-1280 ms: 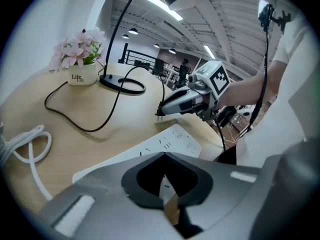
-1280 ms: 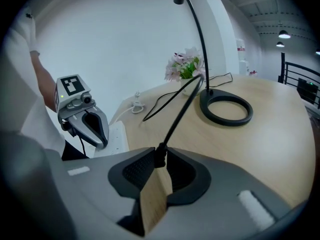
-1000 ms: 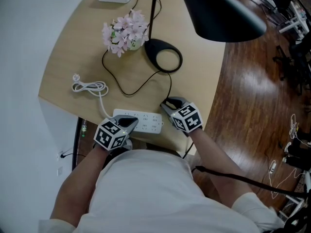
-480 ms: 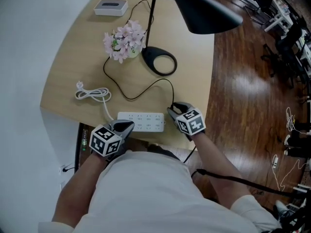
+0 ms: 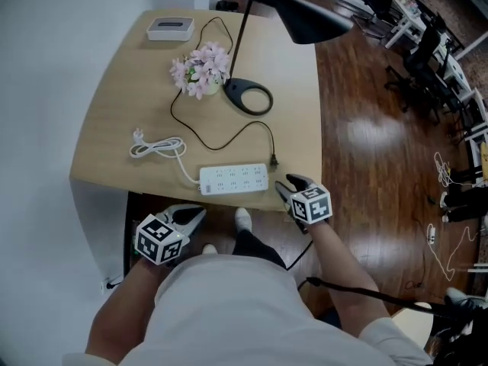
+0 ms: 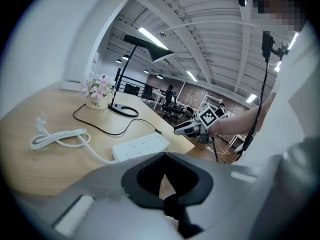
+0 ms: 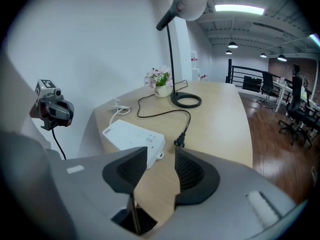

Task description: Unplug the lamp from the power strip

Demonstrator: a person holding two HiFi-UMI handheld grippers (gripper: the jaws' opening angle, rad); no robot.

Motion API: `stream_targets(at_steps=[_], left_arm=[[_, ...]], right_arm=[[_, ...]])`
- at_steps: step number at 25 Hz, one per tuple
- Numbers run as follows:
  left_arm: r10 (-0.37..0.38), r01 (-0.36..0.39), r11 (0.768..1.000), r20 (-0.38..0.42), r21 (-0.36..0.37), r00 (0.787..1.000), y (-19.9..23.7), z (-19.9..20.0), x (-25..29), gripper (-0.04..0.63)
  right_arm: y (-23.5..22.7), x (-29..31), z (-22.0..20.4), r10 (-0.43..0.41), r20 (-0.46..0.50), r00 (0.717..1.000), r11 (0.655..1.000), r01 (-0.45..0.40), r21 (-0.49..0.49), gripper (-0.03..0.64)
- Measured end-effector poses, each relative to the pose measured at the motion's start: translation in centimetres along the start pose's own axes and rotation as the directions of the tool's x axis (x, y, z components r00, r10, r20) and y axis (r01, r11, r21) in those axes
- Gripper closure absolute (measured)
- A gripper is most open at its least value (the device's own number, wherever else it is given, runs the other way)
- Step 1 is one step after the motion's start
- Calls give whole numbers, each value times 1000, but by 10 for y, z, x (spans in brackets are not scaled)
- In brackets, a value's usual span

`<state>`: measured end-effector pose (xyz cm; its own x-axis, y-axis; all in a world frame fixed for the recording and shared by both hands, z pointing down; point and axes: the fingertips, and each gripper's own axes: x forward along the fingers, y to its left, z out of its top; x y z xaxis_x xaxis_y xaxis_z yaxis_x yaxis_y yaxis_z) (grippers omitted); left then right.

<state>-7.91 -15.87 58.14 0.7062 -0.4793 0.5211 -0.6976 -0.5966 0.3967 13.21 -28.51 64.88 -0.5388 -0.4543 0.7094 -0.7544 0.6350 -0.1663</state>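
Observation:
The white power strip (image 5: 234, 179) lies near the table's front edge. The lamp's black plug (image 5: 273, 159) lies loose on the wood just off the strip's right end, out of any socket (image 7: 179, 141). Its cord runs back to the black lamp base (image 5: 248, 97). My right gripper (image 5: 293, 182) hovers off the table edge, short of the plug; its jaws are opening with nothing between them (image 7: 161, 156). My left gripper (image 5: 194, 215) hangs below the front edge, left of the strip, shut and empty (image 6: 165, 156).
The strip's own white cord (image 5: 156, 147) lies coiled at the table's left. A pot of pink flowers (image 5: 200, 69) stands beside the lamp base, with a white box (image 5: 169, 29) at the far corner. The lamp head (image 5: 293, 10) overhangs the back. Wooden floor lies to the right.
Both grippers have drawn back off the table toward the person. The right gripper has let go of the plug, which now lies beside the strip. The left has left the strip.

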Motion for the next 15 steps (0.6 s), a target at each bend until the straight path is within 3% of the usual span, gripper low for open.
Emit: stream_targets(at_steps=[7,15], left_arm=[[-43,44,999,-27,31,999,-28,-55,-47,592],[-19,22,997,-29,80,999,-80,-94,-85,592]], right_arm=[[100,-77,-53,-3,57,998,999,1,39,440],[175,-153,-90,49,175,983,994,-66,92,446]])
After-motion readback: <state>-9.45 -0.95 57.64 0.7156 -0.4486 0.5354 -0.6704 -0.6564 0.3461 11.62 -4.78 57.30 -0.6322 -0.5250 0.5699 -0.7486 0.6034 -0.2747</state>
